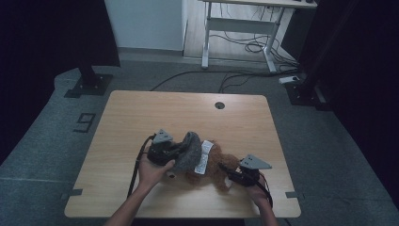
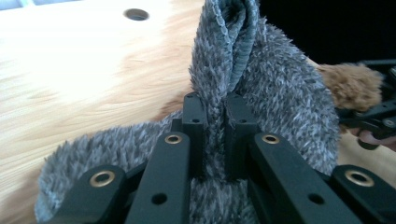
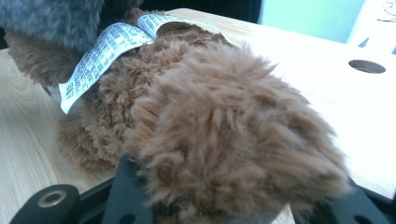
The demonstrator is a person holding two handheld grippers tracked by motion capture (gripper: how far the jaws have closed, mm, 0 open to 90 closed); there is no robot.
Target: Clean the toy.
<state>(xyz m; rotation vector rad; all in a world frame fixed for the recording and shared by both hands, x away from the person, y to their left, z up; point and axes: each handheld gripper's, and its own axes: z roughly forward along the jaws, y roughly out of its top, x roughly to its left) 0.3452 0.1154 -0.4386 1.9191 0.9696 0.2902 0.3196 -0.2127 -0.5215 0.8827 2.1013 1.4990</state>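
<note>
- At the near edge of the table [image 1: 117,197], the person's two forearms come in from below, one hand [image 1: 151,173] behind the left gripper [image 1: 175,151] and the other behind the right gripper [image 1: 225,170].
- In the left gripper view, the two black jaws stand almost together, pinching a fold of the grey fuzzy garment [image 2: 261,88]; its hemmed edge rises upright just past the jaw tips.
- In the right gripper view, a rounded limb of the brown plush toy [image 3: 224,140] bulges between the right gripper's jaws, which stand partly apart around it; the fur hides the pads, so whether they press on it I cannot tell.
- Between the two grippers, the plush toy lies on the table's near half, right of centre, with the grey garment draped over its left part.
- A white printed label [image 1: 203,157] lies across the toy's body, just at the garment's edge; in the right gripper view it curls up beside the grey fabric.
- Further back, the bare wood runs to a round cable hole [image 1: 219,105] near the far edge.
- Beyond the table, loose cables [image 1: 235,75] trail on the grey floor beneath a white desk frame [image 1: 207,37].
</note>
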